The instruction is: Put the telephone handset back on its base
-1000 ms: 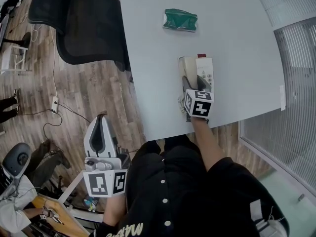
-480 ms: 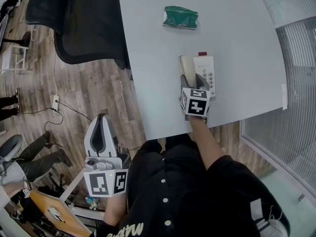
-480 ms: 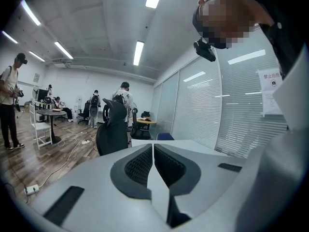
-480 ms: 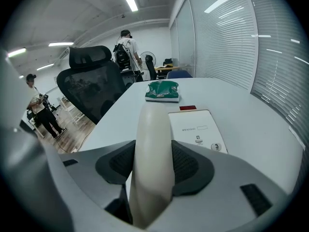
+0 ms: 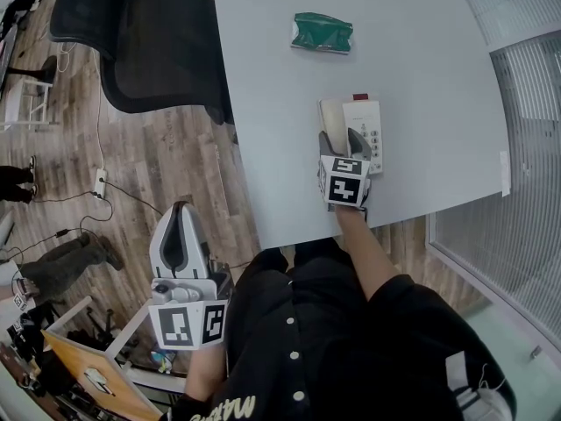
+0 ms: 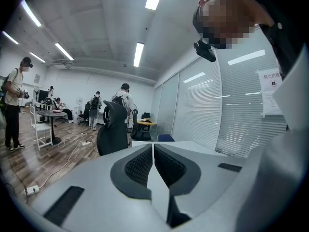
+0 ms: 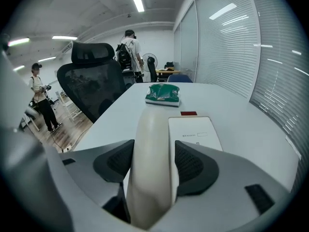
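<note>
Handset (image 5: 332,119): lying on base (image 5: 366,123), along its 9 o'clock side.
Right gripper (image 7: 153,153): jaws just opening, spread either side of handset (grip slack).
Left gripper (image 6: 153,151): at 7 o'clock of base, jaws pressed together, empty.

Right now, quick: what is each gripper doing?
Left gripper: jaws closed, empty.
Right gripper: jaws have just been opening; handset between them, on its base.

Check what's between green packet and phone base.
Bare table between green packet and phone base, bar a small red tab at the base's edge; head view.
</note>
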Demonstrator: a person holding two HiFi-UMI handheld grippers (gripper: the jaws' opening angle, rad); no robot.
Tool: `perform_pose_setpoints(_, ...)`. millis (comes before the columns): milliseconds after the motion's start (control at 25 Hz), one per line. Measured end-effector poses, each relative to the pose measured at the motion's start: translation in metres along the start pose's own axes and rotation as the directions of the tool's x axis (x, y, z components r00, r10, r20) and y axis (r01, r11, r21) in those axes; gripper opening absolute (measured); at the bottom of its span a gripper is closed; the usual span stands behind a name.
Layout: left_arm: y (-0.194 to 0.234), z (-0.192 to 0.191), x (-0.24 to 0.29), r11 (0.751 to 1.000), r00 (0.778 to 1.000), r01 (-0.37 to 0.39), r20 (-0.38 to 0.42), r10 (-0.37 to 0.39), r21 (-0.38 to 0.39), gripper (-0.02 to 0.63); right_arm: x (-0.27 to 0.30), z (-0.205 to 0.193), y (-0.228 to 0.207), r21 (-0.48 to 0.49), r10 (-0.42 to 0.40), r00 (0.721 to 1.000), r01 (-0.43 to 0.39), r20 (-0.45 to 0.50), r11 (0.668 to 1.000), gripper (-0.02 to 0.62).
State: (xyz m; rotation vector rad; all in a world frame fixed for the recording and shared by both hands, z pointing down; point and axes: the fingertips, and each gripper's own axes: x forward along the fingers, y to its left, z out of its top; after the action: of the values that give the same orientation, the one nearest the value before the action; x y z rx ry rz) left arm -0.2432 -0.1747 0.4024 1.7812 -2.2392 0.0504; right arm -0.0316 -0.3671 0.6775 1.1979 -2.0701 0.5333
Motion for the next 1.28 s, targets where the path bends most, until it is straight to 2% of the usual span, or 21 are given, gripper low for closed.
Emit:
perform_pose_setpoints(200, 0.001, 0.007, -0.003, 1.0, 1.0, 0.007, 0.025, -0.007, 0.003, 0.025, -0.015, 0.02, 0.006, -0.062, 0.036, 0.996, -0.031, 0.08, 0.998, 0.278)
perform_pose_setpoints(440, -0.002, 0.026, -0.006, 0.999, 0.996, 0.035, 0.086, -0.036, 0.011, 0.025, -0.044, 0.045, 0.014, -0.055, 0.128, 0.983, -0.122, 0.132, 0.991, 0.268)
perform_pose_setpoints(520, -0.005, 0.034, -0.008, 0.999, 0.993, 0.045, 0.108, -0.047, 0.017, 0.025, -0.061, 0.06, 0.015, -0.059, 0.149, 0.971, -0.14, 0.188, 0.988, 0.221)
perform_pose_setpoints(600, -0.007, 0.041, -0.008, 0.998, 0.99, 0.058, 0.126, -0.06, 0.022, 0.025, -0.081, 0.073, 0.012, -0.053, 0.153, 0.957, -0.145, 0.244, 0.988, 0.204)
perform_pose_setpoints(760, -0.012, 0.055, -0.009, 0.996, 0.983, 0.081, 0.162, -0.085, 0.033, 0.025, -0.122, 0.097, 0.001, -0.022, 0.167, 0.923, -0.17, 0.348, 0.985, 0.091)
perform_pose_setpoints(880, -0.015, 0.062, -0.008, 0.994, 0.976, 0.1, 0.192, -0.106, 0.041, 0.025, -0.149, 0.115, -0.012, -0.005, 0.148, 0.895, -0.161, 0.42, 0.987, 0.048)
perform_pose_setpoints(1080, -0.016, 0.074, -0.014, 0.991, 0.965, 0.124, 0.228, -0.133, 0.053, 0.025, -0.192, 0.136, -0.023, 0.026, 0.153, 0.858, -0.189, 0.491, 0.982, 0.038)
perform_pose_setpoints(1280, -0.021, 0.08, -0.017, 0.986, 0.952, 0.157, 0.257, -0.165, 0.051, 0.025, -0.225, 0.147, -0.014, 0.002, 0.236, 0.826, -0.276, 0.512, 0.961, 0.035)
